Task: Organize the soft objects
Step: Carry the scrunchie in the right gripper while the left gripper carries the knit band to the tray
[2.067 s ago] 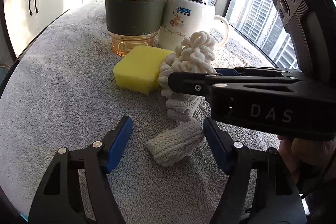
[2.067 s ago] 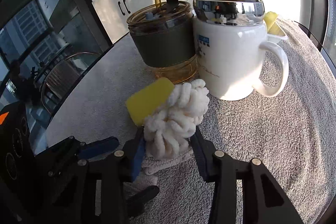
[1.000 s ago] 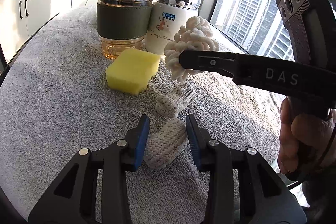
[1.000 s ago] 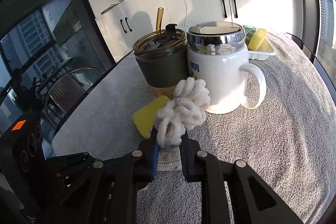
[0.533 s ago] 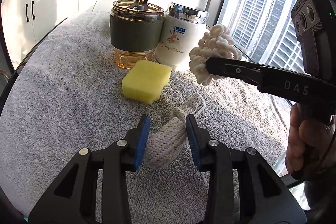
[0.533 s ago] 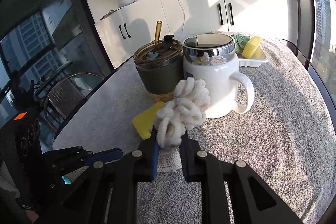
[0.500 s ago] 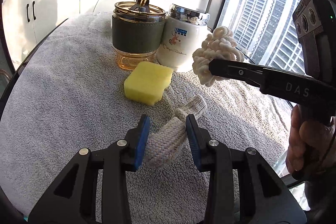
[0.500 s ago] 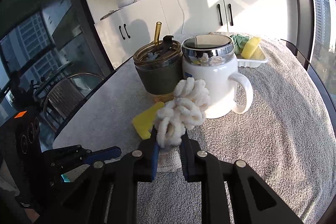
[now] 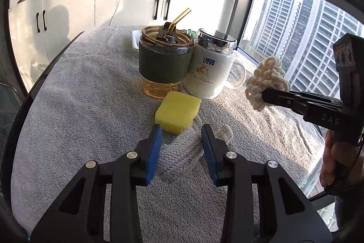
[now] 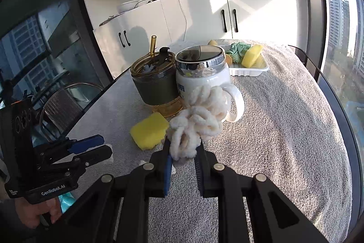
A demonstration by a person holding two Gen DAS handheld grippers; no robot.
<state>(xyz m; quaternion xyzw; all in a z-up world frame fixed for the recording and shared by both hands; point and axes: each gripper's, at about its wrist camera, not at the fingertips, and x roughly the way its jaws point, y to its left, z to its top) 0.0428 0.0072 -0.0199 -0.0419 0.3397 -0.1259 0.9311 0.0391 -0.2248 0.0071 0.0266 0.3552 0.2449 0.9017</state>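
Now both soft pieces are off the pile and in the air, which they were not two seconds ago. The cream looped yarn bundle [image 10: 198, 120], then resting against the yellow sponge [image 9: 177, 112], hangs clear of the grey towel [image 9: 79, 106], pinched at its lower end by the right gripper [image 10: 183, 158], whose jaws are pressed tight into it. The grey braided rope piece [image 9: 179, 157], which lay loose on the towel between wide-open jaws, is now clamped across its middle by the left gripper [image 9: 182, 149]; its far end trails toward the towel just behind the sponge, and whether that end touches the cloth I cannot tell.

The sponge is alone on the towel, just in front of the amber tumbler [image 9: 165, 63] and the white lidded mug [image 9: 210, 70]. Beyond them, at the far edge, a white tray [image 10: 248, 71] already holds a green cloth [image 10: 237, 51] and a yellow piece [image 10: 251, 56].

Judging from that, the pick-up step looks finished for two items, and the tray is the likely destination. The carry has to pass over or around the two cups, and the dangling rope end could catch the straw [image 9: 179, 19].
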